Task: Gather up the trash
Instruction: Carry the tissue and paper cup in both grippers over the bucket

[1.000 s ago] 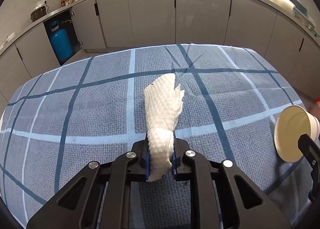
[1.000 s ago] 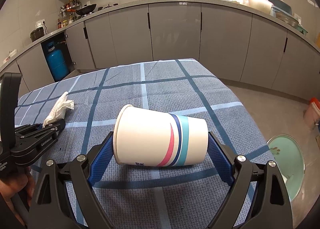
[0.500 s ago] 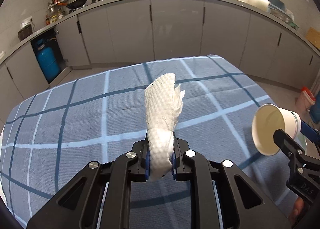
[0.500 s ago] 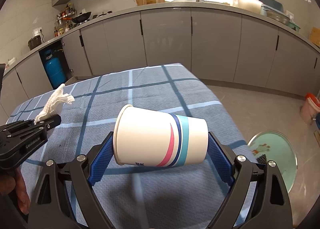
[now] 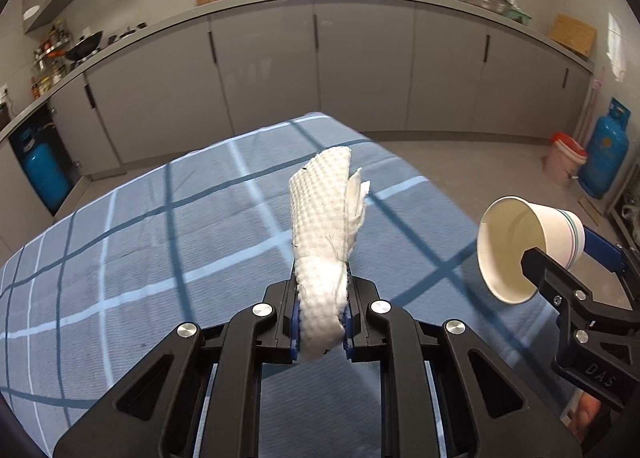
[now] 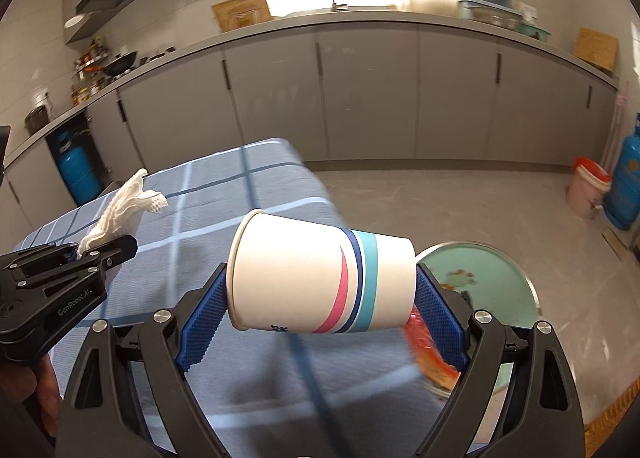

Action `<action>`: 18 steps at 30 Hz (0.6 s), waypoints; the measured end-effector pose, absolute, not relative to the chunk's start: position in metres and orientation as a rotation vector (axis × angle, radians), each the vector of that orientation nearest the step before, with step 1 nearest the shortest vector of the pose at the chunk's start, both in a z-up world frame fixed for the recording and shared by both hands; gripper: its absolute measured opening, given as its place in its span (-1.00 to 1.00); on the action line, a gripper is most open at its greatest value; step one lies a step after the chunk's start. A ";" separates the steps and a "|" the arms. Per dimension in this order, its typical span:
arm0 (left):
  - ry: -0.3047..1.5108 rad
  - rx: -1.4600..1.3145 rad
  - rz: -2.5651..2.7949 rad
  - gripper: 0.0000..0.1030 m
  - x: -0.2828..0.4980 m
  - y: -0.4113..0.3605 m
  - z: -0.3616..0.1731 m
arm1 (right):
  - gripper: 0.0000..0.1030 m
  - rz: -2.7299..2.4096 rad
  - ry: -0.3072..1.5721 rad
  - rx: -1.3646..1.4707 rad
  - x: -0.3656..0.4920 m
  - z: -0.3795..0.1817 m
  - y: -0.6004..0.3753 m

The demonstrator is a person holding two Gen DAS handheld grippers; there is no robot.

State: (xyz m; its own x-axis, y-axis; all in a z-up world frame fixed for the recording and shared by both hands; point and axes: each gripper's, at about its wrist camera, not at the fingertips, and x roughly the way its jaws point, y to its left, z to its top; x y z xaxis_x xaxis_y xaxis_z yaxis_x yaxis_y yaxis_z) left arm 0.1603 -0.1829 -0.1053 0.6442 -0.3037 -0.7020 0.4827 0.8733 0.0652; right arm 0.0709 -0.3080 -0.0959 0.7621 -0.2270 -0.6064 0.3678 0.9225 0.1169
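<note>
Checked blue tablecloth (image 5: pixel 120 258), left tongs (image 5: pixel 322 322) pinching dimpled paper towel (image 5: pixel 326 218), right tongs (image 6: pixel 320 298) clamping tapered paper cup (image 6: pixel 312 278).

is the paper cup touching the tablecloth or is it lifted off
Apart. In the right wrist view the paper cup hangs sideways, clamped between the right gripper's blue pads, with the tablecloth well below it.

Both tools are showing matte black linkage frames with triangular cut-outs and silver round-head screws at the pivots. The left gripper (image 5: pixel 322 322) and right gripper (image 6: pixel 322 298) are wearing ribbed blue pads (image 6: pixel 202 308). White lettering is reading "GenRobot.AI" on one, "DAS" on the other.
</note>
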 end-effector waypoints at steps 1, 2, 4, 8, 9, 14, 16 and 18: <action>0.742 0.265 -0.463 -0.68 0.158 -0.189 -0.104 | 0.70 -0.340 0.622 0.242 0.066 -0.096 -0.315; 0.734 0.273 -0.476 -0.68 0.155 -0.197 -0.103 | 0.70 -0.351 0.620 0.249 0.062 -0.096 -0.321; 0.728 0.285 -0.497 -0.68 0.151 -0.208 -0.102 | 0.70 -0.369 0.616 0.260 0.056 -0.096 -0.331; 0.711 0.321 -0.542 -0.68 0.140 -0.235 -0.102 | 0.70 -0.403 0.612 0.275 0.044 -0.099 -0.351; 0.708 0.331 -0.552 -0.68 0.138 -0.242 -0.103 | 0.70 -0.410 0.611 0.276 0.042 -0.099 -0.355; 0.702 0.362 -0.593 -0.68 0.128 -0.272 -0.106 | 0.70 -0.457 0.606 0.301 0.031 -0.103 -0.379; 0.703 0.370 -0.610 -0.68 0.125 -0.282 -0.106 | 0.70 -0.477 0.607 0.305 0.026 -0.104 -0.389; 0.702 0.381 -0.629 -0.68 0.121 -0.294 -0.108 | 0.70 -0.494 0.607 0.310 0.021 -0.104 -0.397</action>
